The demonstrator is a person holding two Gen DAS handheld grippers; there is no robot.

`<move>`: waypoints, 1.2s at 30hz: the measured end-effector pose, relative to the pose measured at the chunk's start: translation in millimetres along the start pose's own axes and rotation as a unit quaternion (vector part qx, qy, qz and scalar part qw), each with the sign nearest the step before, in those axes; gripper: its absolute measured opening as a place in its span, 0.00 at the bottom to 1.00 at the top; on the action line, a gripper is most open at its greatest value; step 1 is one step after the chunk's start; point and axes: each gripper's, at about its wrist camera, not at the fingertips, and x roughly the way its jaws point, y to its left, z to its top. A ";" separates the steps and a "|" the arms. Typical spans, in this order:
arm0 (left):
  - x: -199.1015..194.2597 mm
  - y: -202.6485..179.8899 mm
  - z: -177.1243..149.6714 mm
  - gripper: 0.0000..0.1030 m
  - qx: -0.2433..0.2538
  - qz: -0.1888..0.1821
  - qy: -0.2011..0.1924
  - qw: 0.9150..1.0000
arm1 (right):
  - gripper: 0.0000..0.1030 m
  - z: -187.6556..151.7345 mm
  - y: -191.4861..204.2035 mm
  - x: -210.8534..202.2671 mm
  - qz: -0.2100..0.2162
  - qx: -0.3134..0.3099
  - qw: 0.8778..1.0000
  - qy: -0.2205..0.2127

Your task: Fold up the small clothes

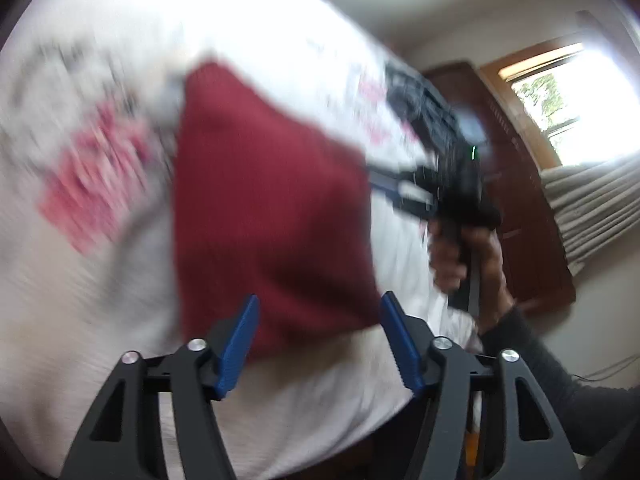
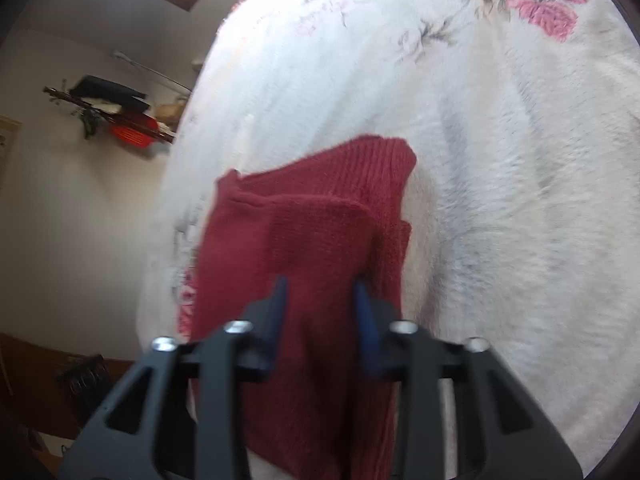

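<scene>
A dark red knit garment (image 1: 272, 200) lies folded on a white floral blanket (image 1: 100, 240). My left gripper (image 1: 320, 304) is open, its blue pads (image 1: 240, 344) spread wide at the garment's near edge with nothing between them. In the right wrist view the red garment (image 2: 320, 232) shows a folded top layer and a ribbed hem at its far end. My right gripper (image 2: 320, 286) hovers over it, jaws a moderate gap apart, with flat unpinched cloth showing in the gap. From the left wrist view, the right gripper (image 1: 400, 188) sits at the garment's right edge, held by a hand (image 1: 460, 252).
The blanket (image 2: 500, 160) with pink flowers covers the whole bed. A dark wooden door (image 1: 520, 200), a bright window (image 1: 568, 96) and curtains stand beyond the bed. A wall shelf (image 2: 116, 120) with clutter hangs to the left in the right wrist view.
</scene>
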 end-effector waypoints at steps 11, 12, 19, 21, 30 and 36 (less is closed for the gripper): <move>1.7 -14.1 30.0 0.52 -0.012 -0.023 0.031 0.999 | 0.11 15.9 -10.7 28.5 -0.050 -0.025 0.998 -0.033; -9.3 -19.9 44.6 0.52 0.001 -0.021 0.014 1.000 | 0.12 16.7 -12.3 22.8 -0.045 -0.026 0.998 -0.037; 20.4 6.9 158.1 0.52 0.032 0.054 0.002 0.998 | 0.19 13.7 -1.4 -24.0 0.002 -0.025 0.996 -0.087; 42.4 18.8 166.7 0.51 0.040 0.092 0.023 0.995 | 0.16 11.6 9.4 -5.3 0.008 -0.055 0.997 -0.047; 17.6 10.6 162.1 0.37 0.044 0.118 -0.016 0.992 | 0.04 18.0 -3.6 14.1 0.004 -0.038 0.999 -0.007; 32.9 3.2 113.2 0.36 0.078 0.123 0.037 0.989 | 0.00 -31.6 18.1 10.7 -0.005 -0.100 0.994 0.038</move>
